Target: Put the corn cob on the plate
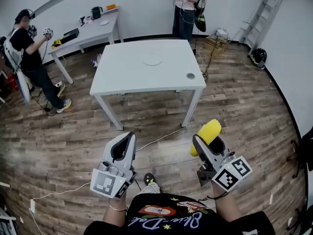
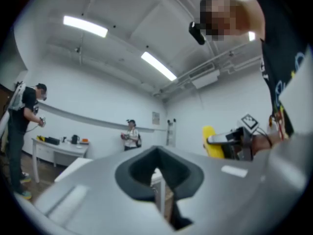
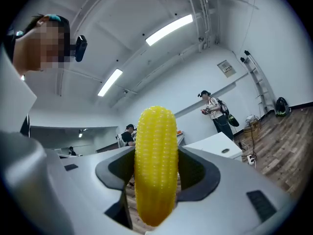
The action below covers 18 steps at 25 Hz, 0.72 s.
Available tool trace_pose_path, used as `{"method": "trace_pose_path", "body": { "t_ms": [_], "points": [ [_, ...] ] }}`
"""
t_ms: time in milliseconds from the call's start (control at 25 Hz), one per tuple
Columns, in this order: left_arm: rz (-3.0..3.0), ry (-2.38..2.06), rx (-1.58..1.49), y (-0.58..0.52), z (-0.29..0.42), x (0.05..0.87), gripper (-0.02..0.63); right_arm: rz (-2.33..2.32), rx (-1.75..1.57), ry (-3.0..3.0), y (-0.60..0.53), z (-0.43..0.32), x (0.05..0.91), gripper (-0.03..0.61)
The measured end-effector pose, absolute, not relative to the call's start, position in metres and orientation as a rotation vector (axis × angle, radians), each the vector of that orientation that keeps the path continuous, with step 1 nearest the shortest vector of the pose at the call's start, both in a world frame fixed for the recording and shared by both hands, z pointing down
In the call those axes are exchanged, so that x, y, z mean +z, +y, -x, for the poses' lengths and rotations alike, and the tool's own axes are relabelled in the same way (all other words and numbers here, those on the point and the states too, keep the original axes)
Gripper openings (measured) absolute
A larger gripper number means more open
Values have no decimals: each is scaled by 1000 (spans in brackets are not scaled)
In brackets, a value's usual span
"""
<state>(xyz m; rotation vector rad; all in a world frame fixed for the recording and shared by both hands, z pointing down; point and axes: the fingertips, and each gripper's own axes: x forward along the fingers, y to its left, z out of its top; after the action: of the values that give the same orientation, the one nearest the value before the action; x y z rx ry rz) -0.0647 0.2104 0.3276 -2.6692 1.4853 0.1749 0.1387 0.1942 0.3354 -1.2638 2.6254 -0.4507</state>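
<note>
A yellow corn cob stands upright between the jaws of my right gripper, which is shut on it low in the head view, over the wooden floor. In the right gripper view the corn cob fills the gap between the pads. A white plate lies near the far side of the white table, well ahead of both grippers. My left gripper hovers beside the right one, shut and empty; its jaws meet in a thin slit. The left gripper view also catches the corn cob.
A small round object sits near the table's front right corner. One person stands at a second table back left, another person behind the white table. A ladder leans back right. A cable crosses the floor.
</note>
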Motion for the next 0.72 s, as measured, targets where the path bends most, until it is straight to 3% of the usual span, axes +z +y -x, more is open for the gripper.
{"method": "trace_pose_path", "body": {
  "t_ms": [320, 720],
  "points": [
    [2712, 1428, 154, 89, 119, 328, -12, 1225, -436, 2610, 80, -62, 306, 261],
    [2709, 1481, 82, -55, 153, 360, -12, 1280, -510, 2699, -103, -32, 352, 261]
  ]
}}
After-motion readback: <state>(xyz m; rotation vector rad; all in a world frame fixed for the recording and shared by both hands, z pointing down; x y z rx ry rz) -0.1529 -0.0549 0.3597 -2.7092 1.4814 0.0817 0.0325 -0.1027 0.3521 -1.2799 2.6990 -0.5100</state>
